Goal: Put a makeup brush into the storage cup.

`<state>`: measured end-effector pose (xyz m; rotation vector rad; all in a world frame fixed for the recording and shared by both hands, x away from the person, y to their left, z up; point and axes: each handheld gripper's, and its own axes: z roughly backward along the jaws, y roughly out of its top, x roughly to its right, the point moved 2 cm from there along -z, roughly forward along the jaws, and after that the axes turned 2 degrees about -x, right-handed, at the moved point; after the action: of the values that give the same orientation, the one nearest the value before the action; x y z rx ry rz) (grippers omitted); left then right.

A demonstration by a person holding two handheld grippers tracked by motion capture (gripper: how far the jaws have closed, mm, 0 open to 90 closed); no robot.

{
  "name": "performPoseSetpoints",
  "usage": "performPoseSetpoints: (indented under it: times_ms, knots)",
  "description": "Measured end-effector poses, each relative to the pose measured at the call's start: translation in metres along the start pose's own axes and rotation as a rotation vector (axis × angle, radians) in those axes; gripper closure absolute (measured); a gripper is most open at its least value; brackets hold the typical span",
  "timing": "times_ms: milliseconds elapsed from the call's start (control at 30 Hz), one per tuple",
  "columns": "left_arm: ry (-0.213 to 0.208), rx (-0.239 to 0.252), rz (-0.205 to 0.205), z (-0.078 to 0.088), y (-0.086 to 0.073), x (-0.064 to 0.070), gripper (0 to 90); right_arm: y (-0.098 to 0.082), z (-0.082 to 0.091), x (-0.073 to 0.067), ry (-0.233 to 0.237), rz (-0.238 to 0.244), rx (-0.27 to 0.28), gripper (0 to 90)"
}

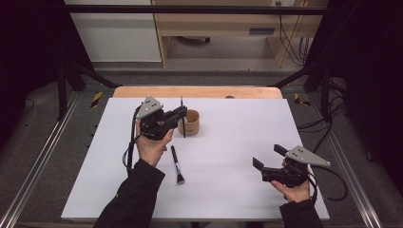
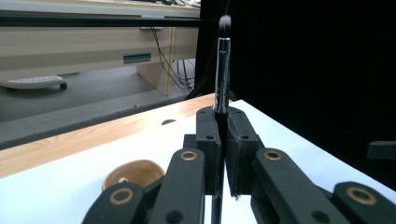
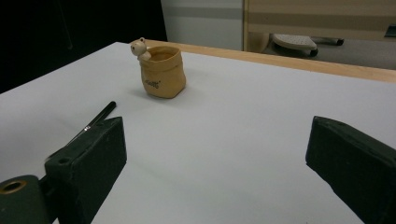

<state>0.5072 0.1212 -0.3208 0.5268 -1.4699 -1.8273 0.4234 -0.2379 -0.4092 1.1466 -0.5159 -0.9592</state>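
A thin black makeup brush [image 2: 222,70] is standing upright between the jaws of the left gripper [image 1: 183,112], which are pressing together on its handle. Its dark bristle tip is pointing up, and the lower end of the handle is hanging down below the jaws. In the high view the brush [image 1: 182,116] is hovering just at the left side of a small tan pot [image 1: 191,122] shaped like a little sack, near the far middle of the table. I cannot tell if the brush is touching the pot's rim. In the left gripper view the pot's open mouth [image 2: 133,171] is lying low and to the left, partly hidden behind the gripper's own black links.

In the right gripper view the pot [image 3: 163,73] is sitting upright on the white tabletop [image 1: 228,156], with a small bear figure [image 3: 138,48] peeking over its rim.

A second brush [image 1: 177,165], broader, is lying flat on the table nearer to the person, its bristles pointing toward the near edge. It is lying well apart from the pot, just beside the person's left hand [image 1: 152,145].

The right gripper [image 1: 267,157] is waiting far to the right, near the front edge, with its jaws spread wide and nothing between them. Between it and the pot the white surface is staying bare. Beyond the table a wooden desk [image 1: 223,23] is standing.
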Motion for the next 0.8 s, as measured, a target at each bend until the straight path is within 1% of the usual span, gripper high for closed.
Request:
performPoseSetpoints:
  times_ms: [133, 300, 633, 800]
  knots:
    - [0.007, -0.003, -0.01, -0.006, 0.003, -0.002, 84.8, -0.001, 0.0, 0.002, -0.005, -0.002, 0.0, 5.8]
    - [0.01, -0.009, -0.009, -0.014, 0.005, -0.005, 84.8, -0.002, -0.001, 0.005, -0.012, 0.002, 0.004, 5.6]
    - [0.024, -0.005, -0.002, -0.026, 0.009, -0.012, 84.8, -0.002, 0.0, 0.006, -0.019, 0.0, 0.007, 5.5]
    - [0.033, -0.008, -0.009, -0.032, 0.011, -0.014, 84.8, -0.002, 0.001, 0.006, -0.021, 0.001, 0.009, 5.6]
